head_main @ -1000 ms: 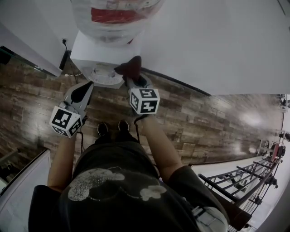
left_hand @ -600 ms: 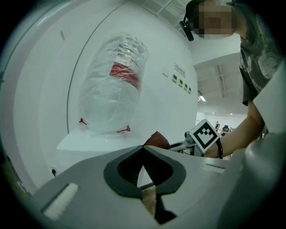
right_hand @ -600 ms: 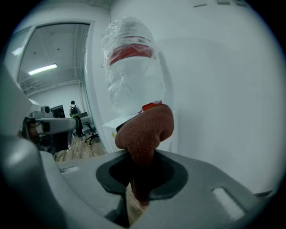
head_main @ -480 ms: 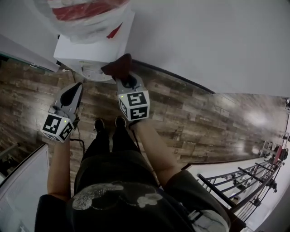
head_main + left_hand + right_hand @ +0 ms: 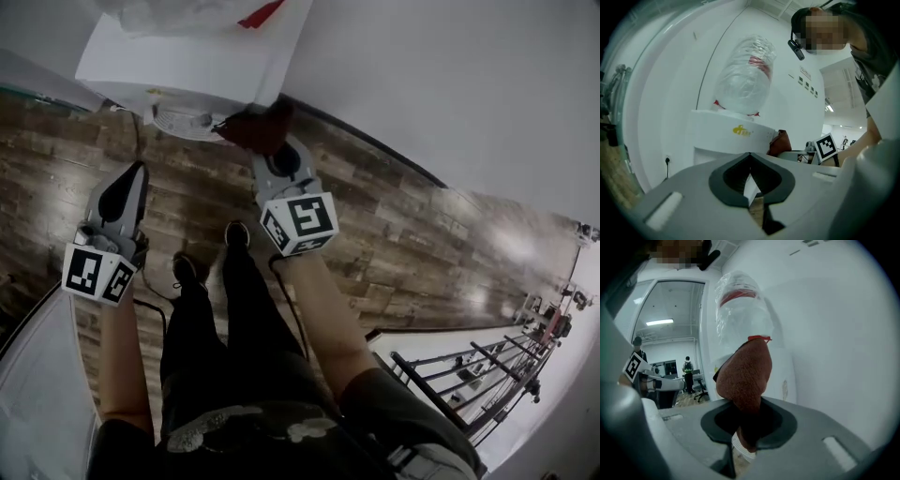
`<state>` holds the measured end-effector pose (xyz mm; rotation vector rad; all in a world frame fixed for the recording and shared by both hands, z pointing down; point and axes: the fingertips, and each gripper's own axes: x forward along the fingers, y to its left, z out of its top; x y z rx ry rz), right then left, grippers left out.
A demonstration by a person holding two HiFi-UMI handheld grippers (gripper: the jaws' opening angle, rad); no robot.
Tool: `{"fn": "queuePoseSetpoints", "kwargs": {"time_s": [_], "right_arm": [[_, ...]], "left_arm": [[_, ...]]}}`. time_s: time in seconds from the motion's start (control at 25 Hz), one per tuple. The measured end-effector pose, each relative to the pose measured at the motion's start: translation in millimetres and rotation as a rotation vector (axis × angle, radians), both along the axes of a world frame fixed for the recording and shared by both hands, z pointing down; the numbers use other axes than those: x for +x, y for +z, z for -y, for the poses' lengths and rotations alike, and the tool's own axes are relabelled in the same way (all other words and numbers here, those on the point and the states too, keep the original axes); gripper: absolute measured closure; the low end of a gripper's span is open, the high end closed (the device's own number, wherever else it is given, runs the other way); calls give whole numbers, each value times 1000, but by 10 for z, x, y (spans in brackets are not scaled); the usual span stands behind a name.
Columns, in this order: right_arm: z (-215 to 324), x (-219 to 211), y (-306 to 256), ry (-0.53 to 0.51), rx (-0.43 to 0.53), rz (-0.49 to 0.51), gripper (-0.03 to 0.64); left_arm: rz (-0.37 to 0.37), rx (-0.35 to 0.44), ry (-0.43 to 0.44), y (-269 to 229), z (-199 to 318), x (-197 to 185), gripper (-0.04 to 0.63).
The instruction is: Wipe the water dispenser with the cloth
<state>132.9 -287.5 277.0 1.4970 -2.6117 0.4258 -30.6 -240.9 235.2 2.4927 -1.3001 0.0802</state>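
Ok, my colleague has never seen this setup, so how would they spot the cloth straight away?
Find the white water dispenser against the wall, with the clear bottle on top. At its right-hand front corner, the right gripper is shut on a bunched cloth. It is the only reddish-brown, fuzzy thing among white and grey parts.

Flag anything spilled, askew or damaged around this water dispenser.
Nothing stands out. The water dispenser stands upright against the wall, its bottle seated on top, and the brown cloth sits clamped in the right gripper.
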Motion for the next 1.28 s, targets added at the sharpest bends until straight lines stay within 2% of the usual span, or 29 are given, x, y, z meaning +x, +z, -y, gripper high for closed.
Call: {"fn": "queuePoseSetpoints", "kwargs": {"time_s": [0.2, 0.48, 0.72, 0.84, 1.0, 1.28], "right_arm": [[-20, 68, 525, 29, -17, -46, 557], [-43, 153, 1485, 25, -38, -161, 557], [9, 120, 2416, 70, -52, -127, 557], [68, 89, 2787, 73, -4, -105, 555], [23, 150, 3208, 94, 41, -59, 555], [21, 120, 4343, 66, 25, -152, 554]], "left_arm": [[-12, -11, 31, 570, -50, -137, 577], [-18, -33, 78, 1554, -135, -371, 578], [0, -24, 109, 2452, -1, -497, 577], [-5, -10, 96, 2915, 177, -559, 577], [-6, 0, 131, 3563, 274, -561, 577], [-20, 10, 192, 4666, 379, -544, 578]]}}
